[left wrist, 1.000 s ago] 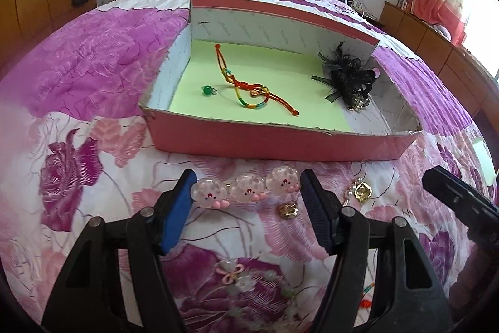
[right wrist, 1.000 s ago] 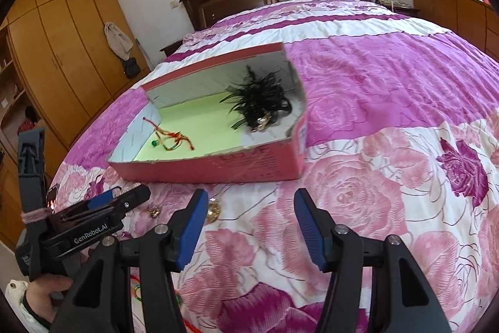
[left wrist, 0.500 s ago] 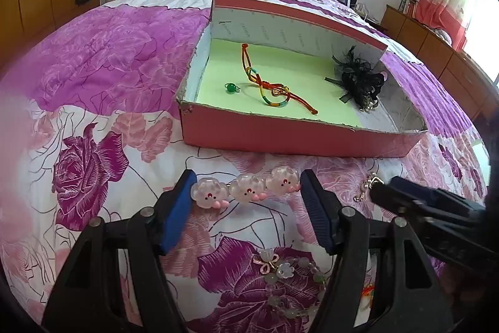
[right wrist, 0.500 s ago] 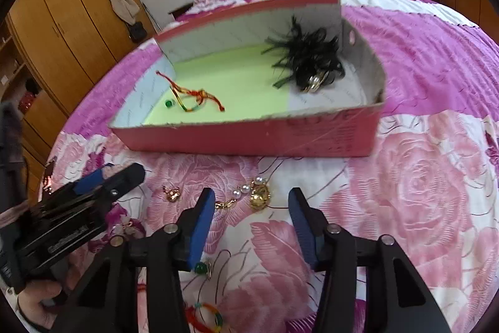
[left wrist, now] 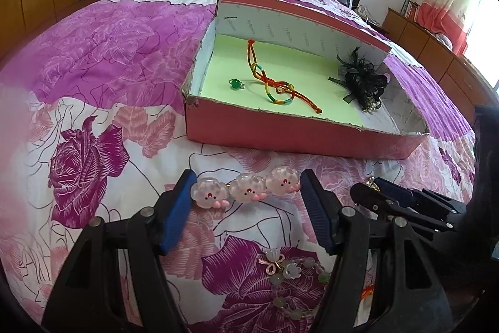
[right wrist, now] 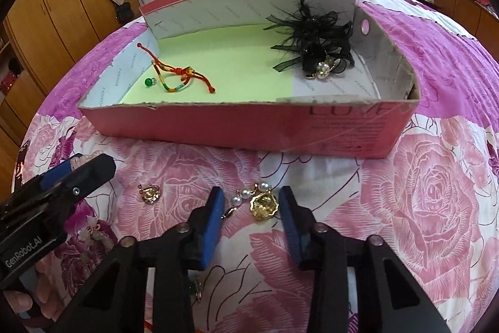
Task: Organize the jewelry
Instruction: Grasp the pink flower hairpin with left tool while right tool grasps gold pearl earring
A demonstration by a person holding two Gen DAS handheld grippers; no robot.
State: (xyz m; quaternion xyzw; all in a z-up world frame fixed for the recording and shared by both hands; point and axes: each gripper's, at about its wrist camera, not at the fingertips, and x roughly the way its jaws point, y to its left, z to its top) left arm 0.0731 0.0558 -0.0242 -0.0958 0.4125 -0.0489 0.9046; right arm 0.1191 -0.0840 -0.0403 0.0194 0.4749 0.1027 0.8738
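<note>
My left gripper (left wrist: pixel 246 192) is shut on a pink pig hair clip (left wrist: pixel 246 191) and holds it above the bedspread in front of the pink box (left wrist: pixel 280 136). My right gripper (right wrist: pixel 251 208) is open, its fingers either side of a gold pendant with pearls (right wrist: pixel 263 205) lying on the bed. The box (right wrist: pixel 249 127) holds a red and rainbow cord bracelet (left wrist: pixel 274 83), a green bead (left wrist: pixel 235 84) and a black feather hairpiece (left wrist: pixel 363 81). A small gold charm (right wrist: pixel 149 194) lies left of the pendant.
A pale flower bead bracelet (left wrist: pixel 287 273) lies on the bedspread under my left gripper. The left gripper also shows in the right wrist view (right wrist: pixel 75 177). Wooden headboard behind, wardrobes at left, low cabinets at right.
The left gripper has lifted and swung left with the clip. The right gripper has moved forward and down over the gold pendant, and its fingers have closed in somewhat.
</note>
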